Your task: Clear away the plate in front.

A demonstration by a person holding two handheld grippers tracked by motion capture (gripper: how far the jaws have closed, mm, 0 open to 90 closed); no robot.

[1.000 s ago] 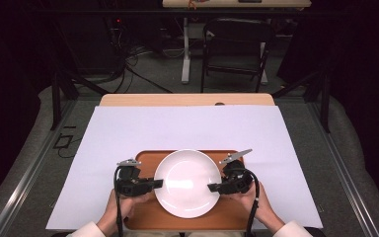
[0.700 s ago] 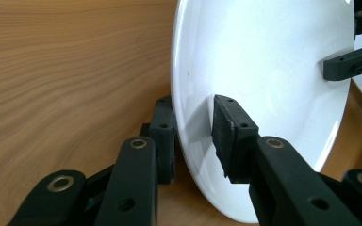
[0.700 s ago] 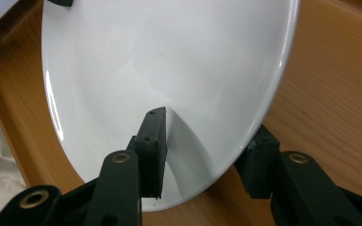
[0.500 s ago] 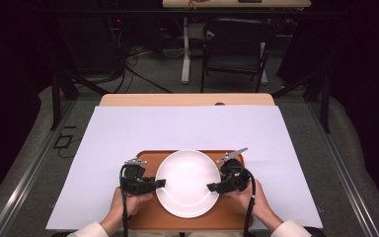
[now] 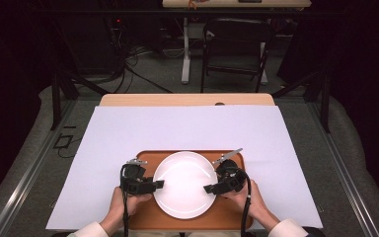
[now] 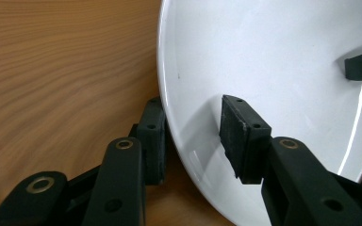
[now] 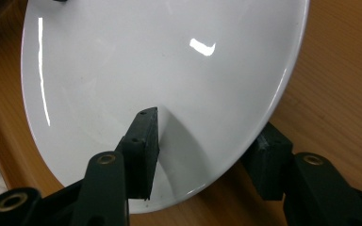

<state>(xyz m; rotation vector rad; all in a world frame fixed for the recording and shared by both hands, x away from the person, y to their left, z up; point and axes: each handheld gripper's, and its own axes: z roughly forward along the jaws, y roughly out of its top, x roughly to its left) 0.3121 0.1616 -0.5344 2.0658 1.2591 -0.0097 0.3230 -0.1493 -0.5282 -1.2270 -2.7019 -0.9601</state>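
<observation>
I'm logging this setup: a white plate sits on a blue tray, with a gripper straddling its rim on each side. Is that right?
Not quite: the tray is brown with a wood grain, not blue, as the high view and both gripper views show. The rest holds: the white plate sits on it, with the left gripper and the right gripper each straddling its rim on opposite sides, jaws not yet closed.
</observation>
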